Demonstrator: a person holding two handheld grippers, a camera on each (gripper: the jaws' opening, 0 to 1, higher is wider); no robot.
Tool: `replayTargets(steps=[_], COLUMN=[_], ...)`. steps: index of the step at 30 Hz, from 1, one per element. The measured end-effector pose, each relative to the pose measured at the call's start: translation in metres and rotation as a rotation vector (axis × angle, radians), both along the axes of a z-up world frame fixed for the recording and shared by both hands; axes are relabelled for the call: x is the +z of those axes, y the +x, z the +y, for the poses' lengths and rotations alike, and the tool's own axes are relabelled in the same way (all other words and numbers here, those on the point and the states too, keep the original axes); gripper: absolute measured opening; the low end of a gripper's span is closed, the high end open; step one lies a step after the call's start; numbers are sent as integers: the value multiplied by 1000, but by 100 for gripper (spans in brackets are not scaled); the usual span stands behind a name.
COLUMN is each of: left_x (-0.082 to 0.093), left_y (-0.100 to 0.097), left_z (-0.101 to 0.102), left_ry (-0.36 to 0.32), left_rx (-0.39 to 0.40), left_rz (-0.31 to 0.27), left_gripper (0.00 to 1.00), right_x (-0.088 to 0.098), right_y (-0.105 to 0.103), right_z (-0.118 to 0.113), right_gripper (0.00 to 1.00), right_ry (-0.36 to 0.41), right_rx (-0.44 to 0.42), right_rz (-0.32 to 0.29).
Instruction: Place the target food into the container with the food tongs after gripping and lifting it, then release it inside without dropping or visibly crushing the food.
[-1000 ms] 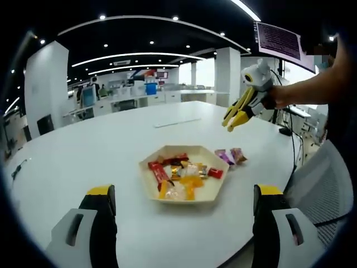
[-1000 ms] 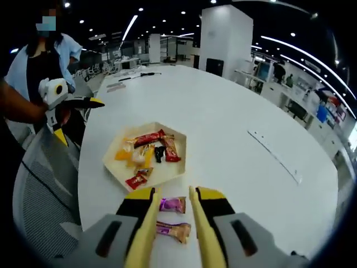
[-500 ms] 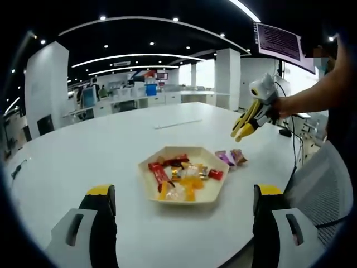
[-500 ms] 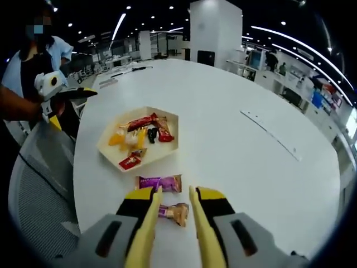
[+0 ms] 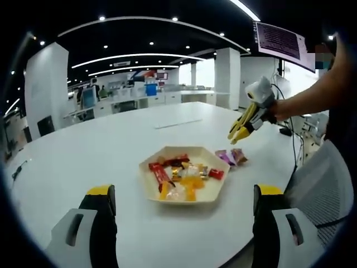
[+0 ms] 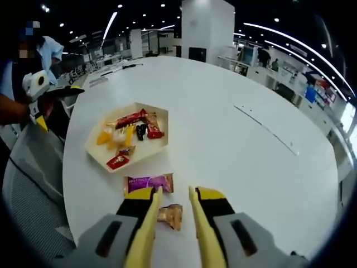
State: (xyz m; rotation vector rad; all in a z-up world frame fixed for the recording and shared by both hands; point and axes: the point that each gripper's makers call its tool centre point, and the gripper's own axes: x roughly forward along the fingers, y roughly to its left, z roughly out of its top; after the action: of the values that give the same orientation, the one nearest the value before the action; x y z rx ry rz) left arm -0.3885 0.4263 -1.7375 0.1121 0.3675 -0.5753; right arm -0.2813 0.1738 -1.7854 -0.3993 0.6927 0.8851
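Task barely begun: nothing is gripped yet. Right gripper (image 6: 172, 215), jaws parted slightly, is held over a brown wrapped snack (image 6: 169, 215) beside a purple one (image 6: 148, 182), both lying outside the hexagonal tray (image 6: 159, 139) of candies. Left gripper (image 5: 184, 209) is wide apart, empty. White round table (image 6: 234, 145), open-plan office, ceiling lights.

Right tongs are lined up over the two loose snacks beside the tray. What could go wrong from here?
The brown wrapped snack lies between the tips of the right gripper, with the purple wrapped snack close beside it, so a closing grip might nudge or catch both. The hexagonal tray already holds many snacks, so a release could slide off the pile. Both loose snacks sit near the table edge; a push may send one off.
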Motion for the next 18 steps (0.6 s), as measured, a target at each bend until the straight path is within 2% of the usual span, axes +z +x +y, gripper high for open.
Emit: replayTargets(steps=[4, 11, 18], left_x=[0, 0, -1], left_y=[0, 0, 1], left_z=[-1, 0, 0], left_ry=[1, 1, 4], left_rx=[-3, 0, 1], left_rz=[1, 2, 3], left_gripper=[100, 100, 100], right_x=[0, -14, -26], right_y=[2, 2, -6], right_z=[2, -1, -19], right_gripper=[28, 28, 28], right_ry=[-2, -36, -102], right_rx=[7, 13, 11], right_rz=[-1, 25, 41])
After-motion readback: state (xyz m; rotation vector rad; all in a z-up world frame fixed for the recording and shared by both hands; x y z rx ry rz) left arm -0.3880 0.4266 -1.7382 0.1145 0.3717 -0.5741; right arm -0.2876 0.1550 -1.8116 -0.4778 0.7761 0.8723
